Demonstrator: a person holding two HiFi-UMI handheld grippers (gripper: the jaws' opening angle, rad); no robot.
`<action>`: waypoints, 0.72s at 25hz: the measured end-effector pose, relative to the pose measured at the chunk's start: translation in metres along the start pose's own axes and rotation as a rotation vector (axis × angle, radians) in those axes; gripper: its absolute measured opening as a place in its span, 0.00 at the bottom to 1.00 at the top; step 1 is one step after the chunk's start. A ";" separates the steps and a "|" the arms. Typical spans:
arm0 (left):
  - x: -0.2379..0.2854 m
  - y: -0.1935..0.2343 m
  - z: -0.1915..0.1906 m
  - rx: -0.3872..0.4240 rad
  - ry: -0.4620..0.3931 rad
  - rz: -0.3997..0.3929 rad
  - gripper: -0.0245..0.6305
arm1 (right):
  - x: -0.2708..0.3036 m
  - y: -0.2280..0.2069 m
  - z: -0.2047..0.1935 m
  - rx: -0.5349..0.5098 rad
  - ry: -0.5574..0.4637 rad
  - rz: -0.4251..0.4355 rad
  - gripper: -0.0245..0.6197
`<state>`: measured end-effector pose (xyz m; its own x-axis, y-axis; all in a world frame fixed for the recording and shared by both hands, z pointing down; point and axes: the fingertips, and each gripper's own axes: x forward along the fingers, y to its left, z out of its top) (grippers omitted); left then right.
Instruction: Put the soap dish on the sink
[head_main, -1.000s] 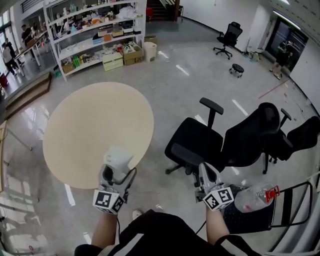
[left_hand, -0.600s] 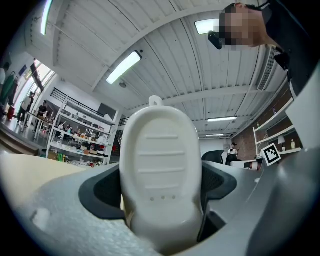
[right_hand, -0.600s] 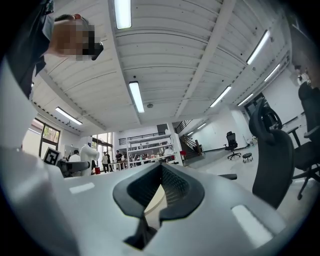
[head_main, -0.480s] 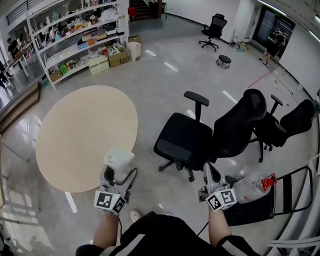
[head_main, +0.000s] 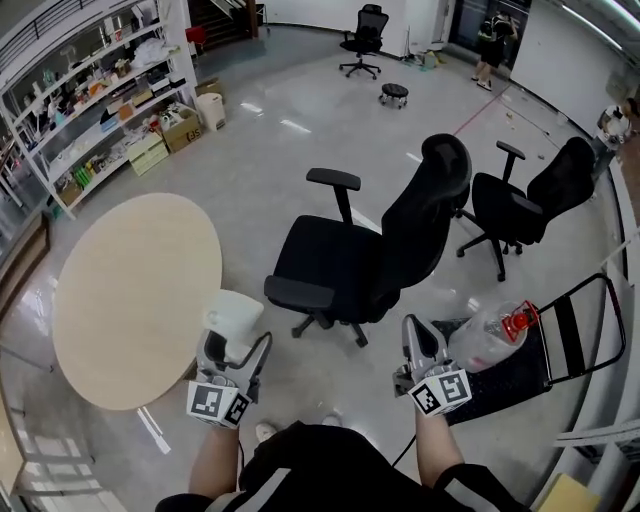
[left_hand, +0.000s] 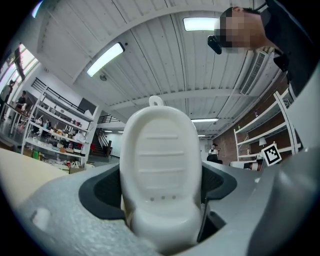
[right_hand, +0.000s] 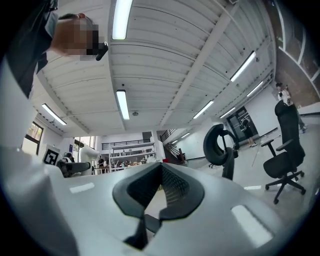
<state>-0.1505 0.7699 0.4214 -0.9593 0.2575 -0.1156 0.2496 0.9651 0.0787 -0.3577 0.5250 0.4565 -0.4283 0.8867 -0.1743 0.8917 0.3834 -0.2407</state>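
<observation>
Left gripper view | left gripper (head_main: 238, 345) grips soap dish (left_hand: 160, 165) lengthwise, tab end outward, beside table (head_main: 130, 290) | right gripper (right_hand: 159, 172) closed, empty

A round beige table (head_main: 130, 290) stands on a glossy grey floor (head_main: 300, 150), black office chairs (head_main: 370, 260) beside it, shelving (head_main: 90, 100) behind, strip lights (right_hand: 122, 102) overhead.

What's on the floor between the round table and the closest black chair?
Nothing. In the head view only bare grey floor shows between the round table and the nearest black chair. The left gripper holds the soap dish near that gap.
</observation>
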 end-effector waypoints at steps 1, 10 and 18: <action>0.008 -0.009 -0.003 -0.015 -0.009 -0.013 0.71 | -0.009 -0.009 0.001 -0.003 0.002 -0.017 0.05; 0.061 -0.087 -0.006 -0.040 -0.008 -0.226 0.71 | -0.081 -0.061 0.027 -0.001 -0.059 -0.237 0.05; 0.070 -0.114 -0.002 -0.059 -0.006 -0.406 0.72 | -0.132 -0.049 0.046 -0.053 -0.107 -0.395 0.05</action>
<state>-0.2465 0.6778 0.4061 -0.9776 -0.1430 -0.1546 -0.1569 0.9842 0.0821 -0.3511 0.3772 0.4471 -0.7492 0.6381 -0.1773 0.6610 0.7038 -0.2603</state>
